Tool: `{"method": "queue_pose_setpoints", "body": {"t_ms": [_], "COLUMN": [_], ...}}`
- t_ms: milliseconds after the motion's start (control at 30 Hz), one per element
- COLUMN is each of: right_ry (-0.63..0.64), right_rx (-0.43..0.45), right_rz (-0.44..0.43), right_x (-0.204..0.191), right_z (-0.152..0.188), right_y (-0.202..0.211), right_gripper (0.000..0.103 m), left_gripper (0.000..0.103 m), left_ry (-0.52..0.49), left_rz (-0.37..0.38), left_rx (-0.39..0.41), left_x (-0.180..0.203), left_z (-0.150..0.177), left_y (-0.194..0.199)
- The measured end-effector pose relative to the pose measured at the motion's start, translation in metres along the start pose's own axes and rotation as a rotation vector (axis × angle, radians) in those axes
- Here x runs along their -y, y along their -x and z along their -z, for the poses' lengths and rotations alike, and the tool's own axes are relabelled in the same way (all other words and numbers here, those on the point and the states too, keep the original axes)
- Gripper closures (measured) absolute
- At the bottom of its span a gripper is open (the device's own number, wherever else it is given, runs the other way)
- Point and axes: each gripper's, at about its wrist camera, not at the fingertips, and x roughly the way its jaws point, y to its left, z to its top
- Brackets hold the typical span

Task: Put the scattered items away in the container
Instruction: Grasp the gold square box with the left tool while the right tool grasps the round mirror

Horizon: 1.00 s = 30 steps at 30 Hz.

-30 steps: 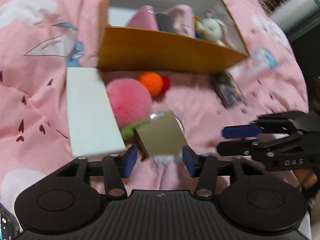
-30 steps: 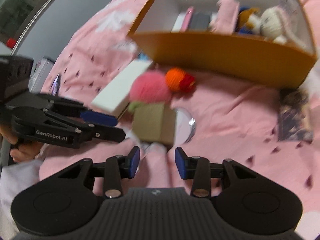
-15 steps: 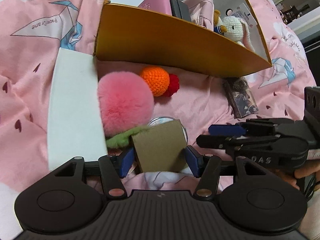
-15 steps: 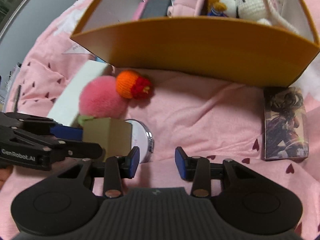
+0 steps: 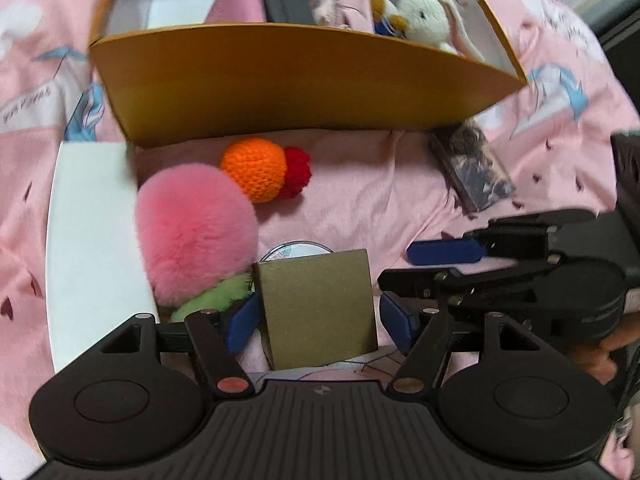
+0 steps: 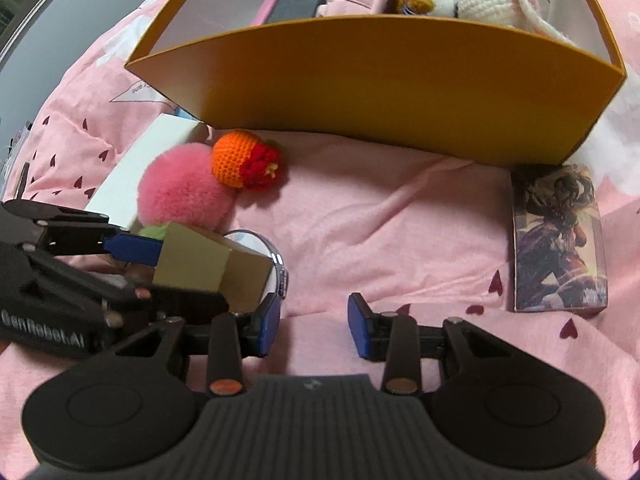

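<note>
Pink bedding [image 6: 400,216] carries the scattered items; an olive box [image 5: 318,308] sits between the widening jaws of the left gripper [image 5: 320,320], gaps showing at both pads. The right gripper [image 6: 313,330] hovers half open and slightly closing over bare fabric, nothing between its jaws; the orange container [image 6: 380,88] stands just beyond a pink pompom [image 5: 192,232].

Left claw [image 5: 318,322] opening around tan box [image 5: 316,306], seemingly untouched.
</note>
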Motion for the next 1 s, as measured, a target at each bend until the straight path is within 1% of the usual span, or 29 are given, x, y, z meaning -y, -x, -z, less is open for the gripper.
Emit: {"method": "queue_pose_setpoints", "body": {"t_ms": [67,133,233,333,433,500,567,733,800,900,1000], "right_ry": [-0.002,-0.005,-0.015,-0.009,0.003,0.012,0.02,0.063,0.074,0.067,0.042], "right_rx": [0.005,0.012,0.019,0.026,0.036,0.04,0.041,0.024,-0.003,-0.045,-0.062], "right_rz": [0.003,0.01,0.005,0.008,0.0,-0.021,-0.05,-0.124,-0.117,-0.075,-0.095], "right_x": [0.001,0.003,0.005,0.004,0.002,0.001,-0.001,-0.013,-0.018,-0.019,-0.014], "right_z": [0.001,0.002,0.003,0.004,0.003,0.003,0.001,-0.004,-0.006,-0.008,-0.009], "right_y": [0.003,0.004,0.006,0.006,0.006,0.006,0.004,-0.005,-0.012,-0.026,-0.033], "right_gripper": [0.063,0.063,0.063,0.063,0.062,0.065,0.07,0.076,0.076,0.076,0.068], "left_gripper": [0.024,0.024,0.027,0.027,0.028,0.028,0.028,0.028,0.028,0.028,0.028], "left_ry": [-0.025,-0.022,0.0,0.019,0.028,0.032,0.044,0.072,0.084,0.105,0.12], "left_rz": [-0.019,-0.033,-0.021,-0.017,-0.018,-0.025,-0.028,-0.015,-0.02,-0.006,0.009], "left_rx": [-0.003,-0.011,-0.019,0.004,0.043,0.061,0.075,0.127,0.137,0.145,0.152], "left_x": [0.004,0.004,0.0,-0.003,-0.009,-0.014,-0.02,-0.029,-0.032,-0.037,-0.042], "left_z": [0.001,0.001,0.002,0.003,0.005,0.006,0.009,0.014,0.015,0.016,0.017], "left_y": [-0.002,-0.006,-0.01,-0.004,0.011,0.021,0.029,0.043,0.044,0.045,0.047]}}
